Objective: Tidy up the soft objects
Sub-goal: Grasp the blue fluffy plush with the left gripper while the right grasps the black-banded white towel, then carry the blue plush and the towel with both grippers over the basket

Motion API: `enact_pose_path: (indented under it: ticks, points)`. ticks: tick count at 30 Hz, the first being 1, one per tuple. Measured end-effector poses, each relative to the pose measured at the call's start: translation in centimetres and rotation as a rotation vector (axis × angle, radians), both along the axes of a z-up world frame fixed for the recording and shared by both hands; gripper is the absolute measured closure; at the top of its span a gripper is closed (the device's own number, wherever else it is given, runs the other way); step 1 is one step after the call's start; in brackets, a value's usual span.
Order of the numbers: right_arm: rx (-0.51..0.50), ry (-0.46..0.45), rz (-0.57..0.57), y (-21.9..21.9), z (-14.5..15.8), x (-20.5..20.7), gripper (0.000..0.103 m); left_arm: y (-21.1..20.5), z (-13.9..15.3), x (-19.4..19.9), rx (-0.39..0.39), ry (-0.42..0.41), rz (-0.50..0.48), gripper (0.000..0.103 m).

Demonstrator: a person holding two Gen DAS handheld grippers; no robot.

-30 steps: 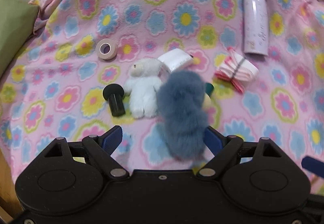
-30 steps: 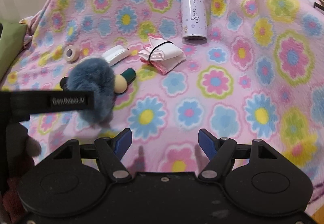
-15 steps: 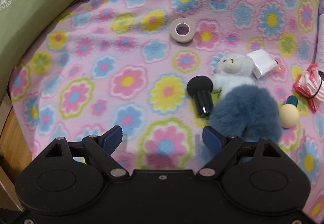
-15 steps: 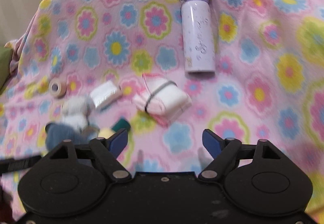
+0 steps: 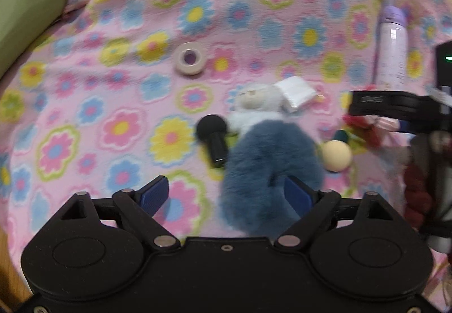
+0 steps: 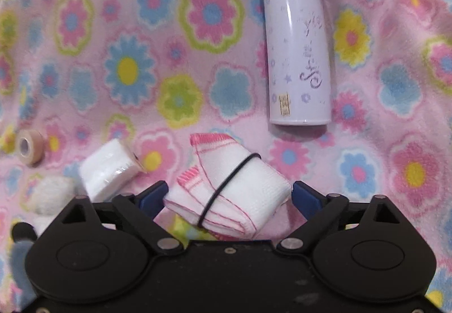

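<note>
right gripper (image 6: 228, 194): tilted down, jaws just widened, straddling the folded cloth (image 6: 234, 194) at lower centre, not pinching | left gripper (image 5: 226, 194): tilted down, just widened, blue fluffy toy (image 5: 268, 171) against its right finger, unclamped

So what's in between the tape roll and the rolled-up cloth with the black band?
In the right wrist view, a white wrapped packet lies between the tape roll and the banded cloth.

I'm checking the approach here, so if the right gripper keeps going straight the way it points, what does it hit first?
Most likely the folded white cloth bundle with the black band: it lies between the open jaws of the right gripper, which have just been opening. Neither pad looks to be pressing it, though depth is hard to judge.
</note>
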State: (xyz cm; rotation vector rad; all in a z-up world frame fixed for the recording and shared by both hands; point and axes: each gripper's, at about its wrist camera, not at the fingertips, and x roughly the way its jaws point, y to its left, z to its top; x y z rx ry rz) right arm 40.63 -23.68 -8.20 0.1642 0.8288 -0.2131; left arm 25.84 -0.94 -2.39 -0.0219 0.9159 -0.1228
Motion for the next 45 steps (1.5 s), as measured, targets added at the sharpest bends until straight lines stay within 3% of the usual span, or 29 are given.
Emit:
enact_pose_path:
  ticks: [7, 18, 20, 22, 24, 32, 45]
  points:
    - [0.036, -0.032, 0.006, -1.0, -0.1, -0.8, 0.014, -2.8, -1.7, 0.8, 0.017, 0.001, -0.101, 0.013]
    - [0.06, -0.081, -0.007, -3.0, 2.1, -6.6, 0.014, -2.9, -4.8, 3.7, -0.045, 0.094, -0.024, 0.014]
    - [0.061, -0.084, 0.006, -2.8, 2.4, -7.8, 0.014, -3.1, -5.2, 3.8, -0.043, 0.1, -0.011, 0.026]
    - [0.05, -0.097, 0.012, -2.5, 2.9, -9.1, 0.014, -3.4, -4.9, 3.4, -0.029, 0.073, -0.016, 0.044]
    - [0.039, -0.108, 0.027, -2.1, 3.3, -10.4, 0.014, -3.3, -4.6, 3.1, -0.054, 0.078, -0.032, 0.05]
    - [0.058, -0.155, 0.055, -0.8, 5.4, -15.6, 0.014, -2.1, -1.5, -0.5, -0.05, 0.028, -0.021, 0.051]
    - [0.079, -0.271, 0.143, 2.2, 9.6, -28.7, 0.014, -0.1, 4.0, -11.4, -0.057, -0.03, -0.028, 0.05]
